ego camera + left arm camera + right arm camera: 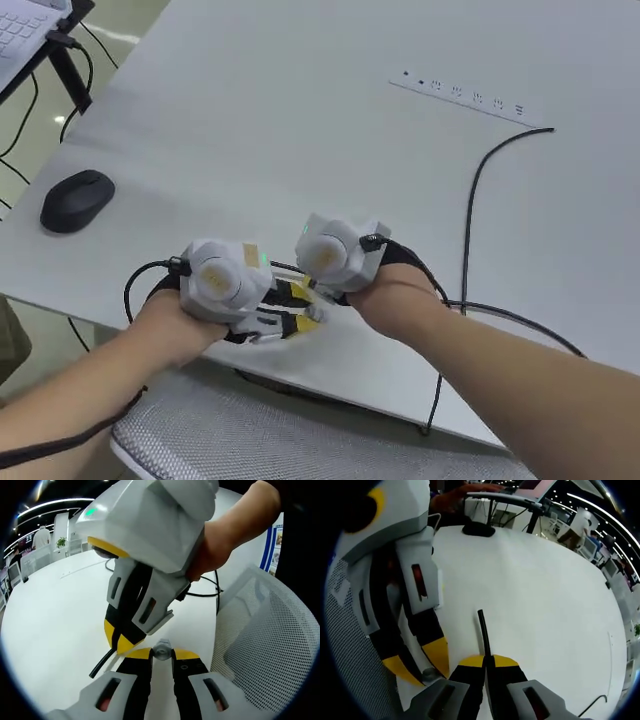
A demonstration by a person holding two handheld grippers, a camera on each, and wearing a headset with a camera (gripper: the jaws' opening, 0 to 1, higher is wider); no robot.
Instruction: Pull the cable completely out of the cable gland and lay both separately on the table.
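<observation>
Both my forearms come in from the bottom of the head view, with my left hand and right hand close together at the near edge of the white table. The grippers' noses angle in toward each other, low in the middle of the frame. A grey mesh chair sits below that edge, and in the left gripper view it shows at the right. A black mouse lies at the left of the head view, well away from my hands.

In the right gripper view, my right gripper is clenched on the black cable at bottom centre. The cable's cut end pokes up free over bare tabletop, which the head view is too small to show.

In the left gripper view, my left gripper is clamped on the small grey cable gland, pinched between the yellow tips at bottom centre. My right gripper hangs over it from the top. The cable slants down to the left, beside the gland rather than through it.
</observation>
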